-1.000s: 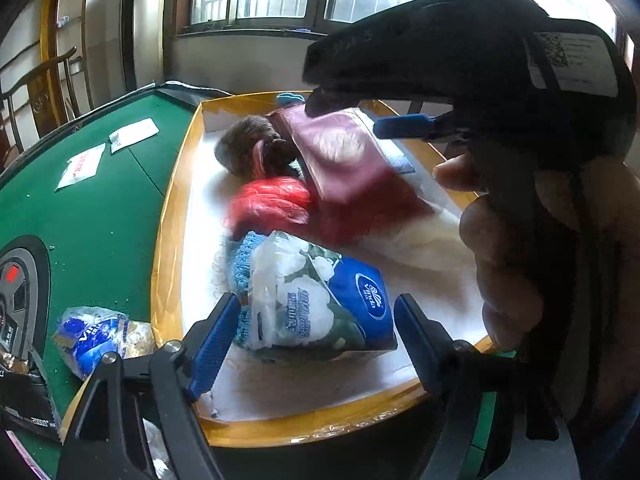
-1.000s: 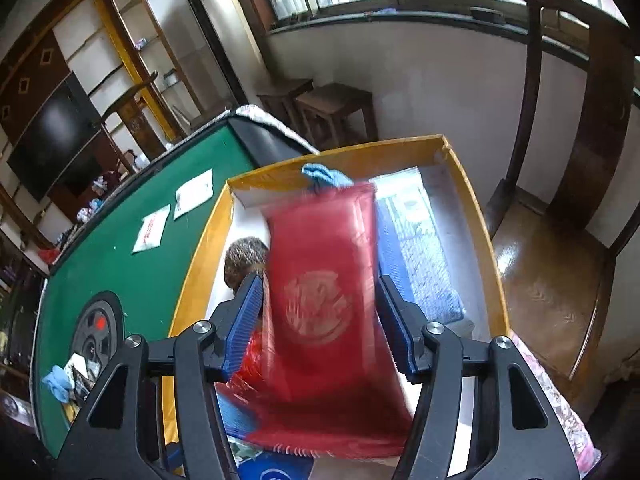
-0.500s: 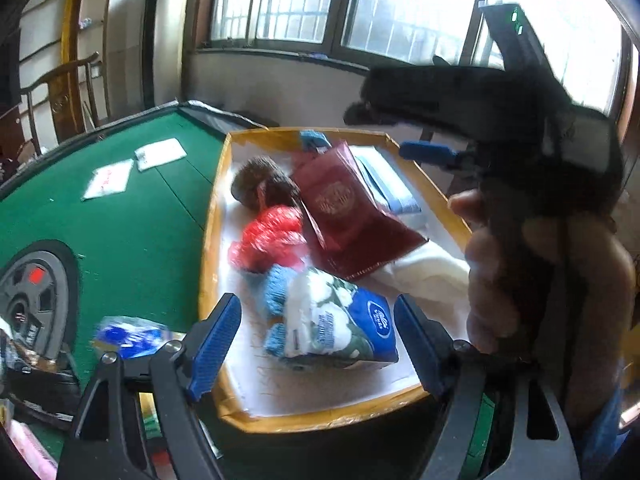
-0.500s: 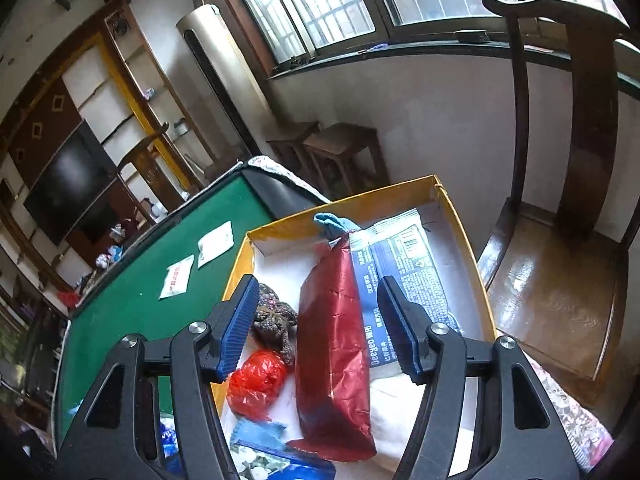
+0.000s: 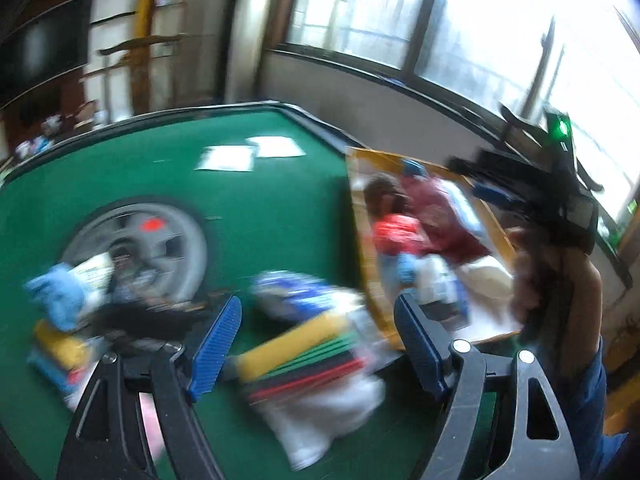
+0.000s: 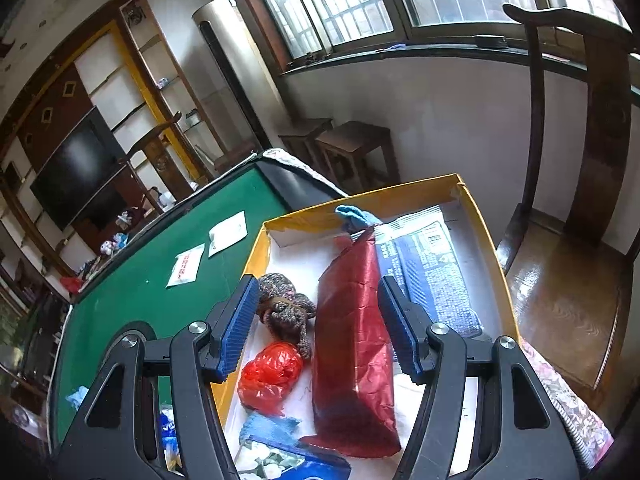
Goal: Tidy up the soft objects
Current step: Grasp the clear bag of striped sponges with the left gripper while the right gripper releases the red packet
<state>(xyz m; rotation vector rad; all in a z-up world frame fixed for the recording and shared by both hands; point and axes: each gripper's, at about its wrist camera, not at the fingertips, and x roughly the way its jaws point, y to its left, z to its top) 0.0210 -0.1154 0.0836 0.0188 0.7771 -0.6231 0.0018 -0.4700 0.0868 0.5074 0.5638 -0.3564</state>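
A yellow-rimmed box (image 6: 484,224) on the green table (image 6: 160,304) holds a red foil pack (image 6: 352,332), a knitted brown item (image 6: 284,312), a red plastic bundle (image 6: 270,376), a blue packet (image 6: 432,272) and a blue-white tissue pack (image 6: 296,466). My right gripper (image 6: 316,328) is open and empty above the box. My left gripper (image 5: 320,348) is open and empty over loose items on the table: a yellow, green and red pack (image 5: 304,356), a blue-white bag (image 5: 296,292) and a white cloth (image 5: 328,412). The left view is motion-blurred. The box (image 5: 360,240) shows at its right.
Two white packets (image 6: 208,248) lie on the far felt. A round grey centre plate (image 5: 140,248) and a pile of small items (image 5: 64,312) sit at the left. A wooden chair (image 6: 568,240) stands right of the box. The right gripper and hand (image 5: 552,216) show in the left view.
My left gripper has swung left, away from the box, and now hangs over the loose items on the felt. My right gripper let go of the red foil pack and rose above it.
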